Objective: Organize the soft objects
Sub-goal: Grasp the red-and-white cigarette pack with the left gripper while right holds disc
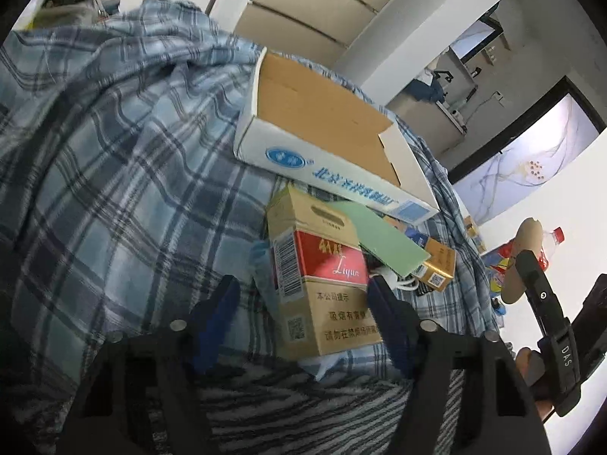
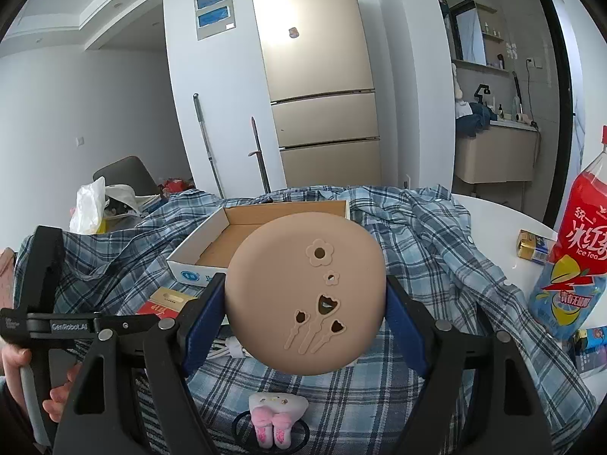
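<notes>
We hold the round tan silicone pad [image 2: 305, 295] in the right gripper [image 2: 305, 314], its blue fingers [image 2: 203, 314] pressed on the disc's two side edges, so it stands upright and lifted clear of the plaid shirt [image 2: 417, 250] spread over the bench [image 2: 504, 212]. The pad has flower-shaped cut-outs on its face. We judge it to be light, rubbery and bendy: a squeeze across its width may bow it, and a grip this close to the rim could let it pop out, so taking it deeper, nearer its middle, would be safer.

Behind the pad lies the open cardboard box [image 2: 212, 242], empty as far as we see, resting on the shirt; it looks like the likely place for soft things. Just below our right gripper lies a small plush hair tie [image 2: 275, 421] with pink feet on a black loop, soft and very light, best pinched by its stuffed body.

Our left gripper [image 1: 303, 318] points down at the cigarette carton [image 1: 322, 284], a stiff cardboard item. Its fingers [image 1: 214, 314] stand partly open on either side of the carton's near end; the right one lies against its edge, the left one apart from it, so nothing is gripped. The shirt itself is limp and wide; it would need bunching or folding, taken at a collar or hem.
</notes>
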Demonstrator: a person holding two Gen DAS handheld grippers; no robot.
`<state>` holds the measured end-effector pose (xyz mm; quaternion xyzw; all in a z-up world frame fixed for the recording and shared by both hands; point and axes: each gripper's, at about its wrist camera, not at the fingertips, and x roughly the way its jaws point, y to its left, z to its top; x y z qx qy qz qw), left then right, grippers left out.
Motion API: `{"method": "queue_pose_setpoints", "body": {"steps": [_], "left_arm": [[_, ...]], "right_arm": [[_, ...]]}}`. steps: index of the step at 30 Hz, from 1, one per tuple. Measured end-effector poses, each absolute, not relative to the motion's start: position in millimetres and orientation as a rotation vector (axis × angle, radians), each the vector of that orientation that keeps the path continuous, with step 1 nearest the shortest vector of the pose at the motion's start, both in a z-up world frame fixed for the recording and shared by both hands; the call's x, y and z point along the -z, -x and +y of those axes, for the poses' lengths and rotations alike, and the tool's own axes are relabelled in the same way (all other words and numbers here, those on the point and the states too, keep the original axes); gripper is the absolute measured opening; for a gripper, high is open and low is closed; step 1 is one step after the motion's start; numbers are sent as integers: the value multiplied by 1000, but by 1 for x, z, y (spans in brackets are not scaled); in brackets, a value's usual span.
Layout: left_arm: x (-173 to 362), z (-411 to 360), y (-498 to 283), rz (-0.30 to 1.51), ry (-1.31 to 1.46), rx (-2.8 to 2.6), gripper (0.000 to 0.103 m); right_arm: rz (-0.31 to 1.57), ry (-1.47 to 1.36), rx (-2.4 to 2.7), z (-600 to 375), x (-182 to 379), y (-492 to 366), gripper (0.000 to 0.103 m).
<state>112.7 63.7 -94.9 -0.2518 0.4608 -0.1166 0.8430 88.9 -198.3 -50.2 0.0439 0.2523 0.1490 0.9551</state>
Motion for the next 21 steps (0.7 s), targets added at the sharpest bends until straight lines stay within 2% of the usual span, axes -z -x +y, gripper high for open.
{"method": "queue_pose_setpoints", "body": {"steps": [3,6,9,11,16,21], "left_arm": [[91,56,-111,967,480,253,67],[84,42,-105,933,385,244,56],[73,28,-96,865,271,215,44],[65,20,-88,813,215,226,28],[42,-8,-64,667,23,191,24],[30,-56,-38,507,-339,57,24]], "right_arm": [[512,-90,-303,-198,50,-89,79],[514,-90,-301,-198,50,-89,79],[517,-87,-301,-198,50,-89,79],[516,-86,-301,-198,50,-89,79],[520,-87,-301,-198,50,-90,79],[524,-90,-304,-199,51,-91,79]]}}
